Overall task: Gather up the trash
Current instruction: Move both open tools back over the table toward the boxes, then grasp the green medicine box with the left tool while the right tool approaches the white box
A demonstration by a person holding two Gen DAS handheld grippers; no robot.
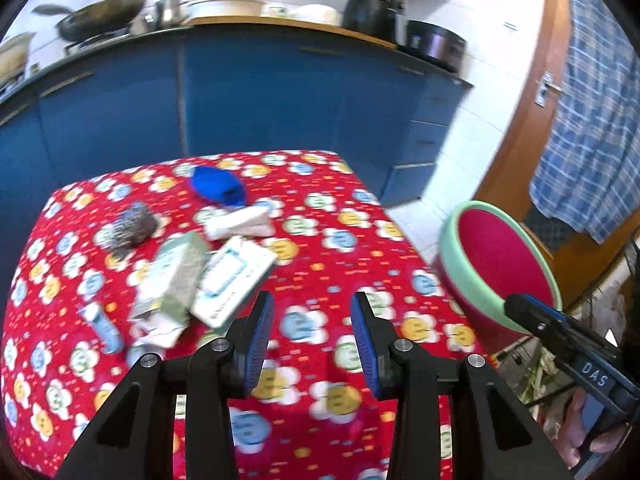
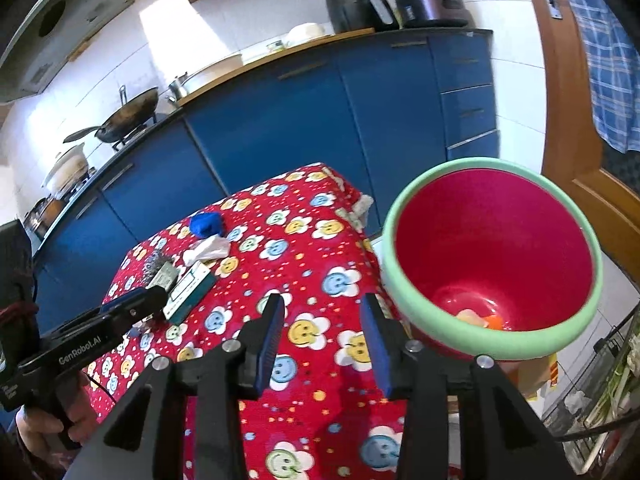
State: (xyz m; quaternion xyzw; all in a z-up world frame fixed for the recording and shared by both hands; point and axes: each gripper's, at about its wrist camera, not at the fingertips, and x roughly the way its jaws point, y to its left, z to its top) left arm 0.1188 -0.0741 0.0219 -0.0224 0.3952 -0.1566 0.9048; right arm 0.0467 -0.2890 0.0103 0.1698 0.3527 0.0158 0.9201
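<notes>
Several pieces of trash lie on the table with the red flowered cloth [image 1: 328, 248]: a blue crumpled wad [image 1: 218, 186], a white tissue [image 1: 240, 222], a steel-wool scrubber [image 1: 130, 226], a green carton [image 1: 172, 276], a white and teal box [image 1: 234, 276] and a small tube [image 1: 102, 326]. My left gripper [image 1: 314, 332] hovers open over the cloth, right of the boxes, holding nothing. My right gripper [image 2: 324, 340] is open and empty above the table's edge, just left of the red bin with a green rim [image 2: 492, 184]. Orange and pale scraps [image 2: 482, 318] lie at the bin's bottom.
Blue cabinets [image 1: 260, 92] run behind the table under a counter holding a wok [image 2: 128, 114], an air fryer [image 2: 358, 0] and a cooker [image 2: 434, 6]. A wooden door [image 2: 568, 92] with a checked cloth [image 1: 592, 128] hung on it stands right. A wire rack [image 2: 600, 392] sits at the lower right.
</notes>
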